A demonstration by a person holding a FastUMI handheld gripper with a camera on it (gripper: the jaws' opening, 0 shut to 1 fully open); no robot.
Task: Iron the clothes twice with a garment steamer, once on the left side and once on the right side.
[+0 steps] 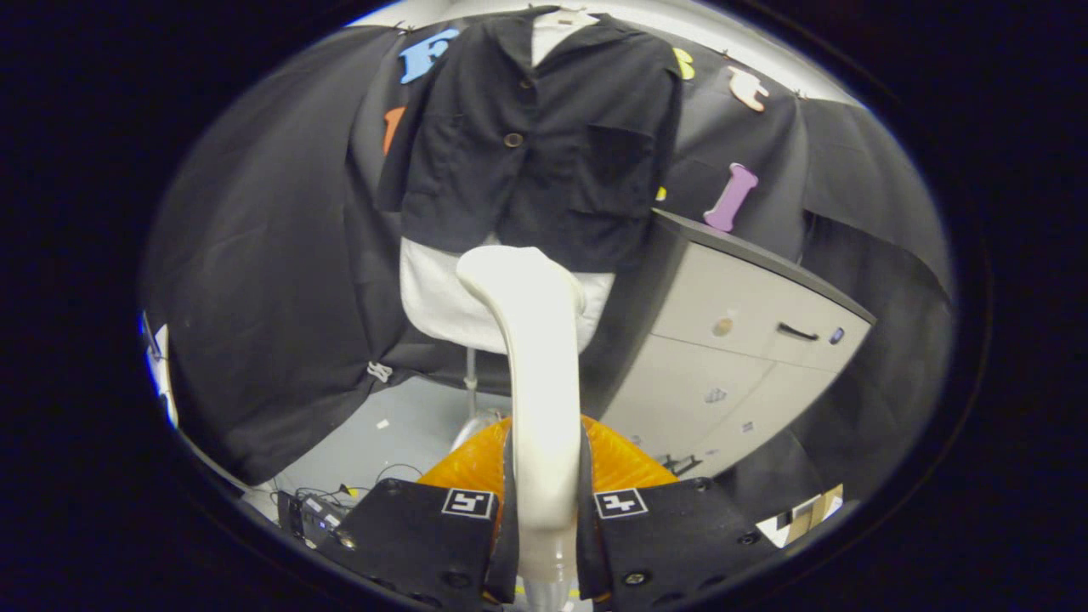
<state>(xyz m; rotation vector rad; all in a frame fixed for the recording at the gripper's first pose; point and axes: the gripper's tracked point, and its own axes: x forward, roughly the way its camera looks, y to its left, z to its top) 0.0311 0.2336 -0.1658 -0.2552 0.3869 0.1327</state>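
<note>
Black jacket [544,136] hangs on a white hanger [563,17] against the booth wall, well beyond the fingers, straight ahead & above. Buttoned front, collar open, patch pocket on one side; white garment [442,297] shows under its hem, partly hidden by steamer head. Grey drawer cabinet [748,340] beside jacket, touching or overlapping its lower edge, can't tell which. Garment steamer [540,374]: white, curved handle rising betw. the fingers, head tipped toward the jacket but apart from it. Gripper [544,535] clamped on steamer handle, both fingers pressing its sides. Orange ribbed thing [612,463] behind handle, mostly covered. Steamer's lower end cut off.
</note>
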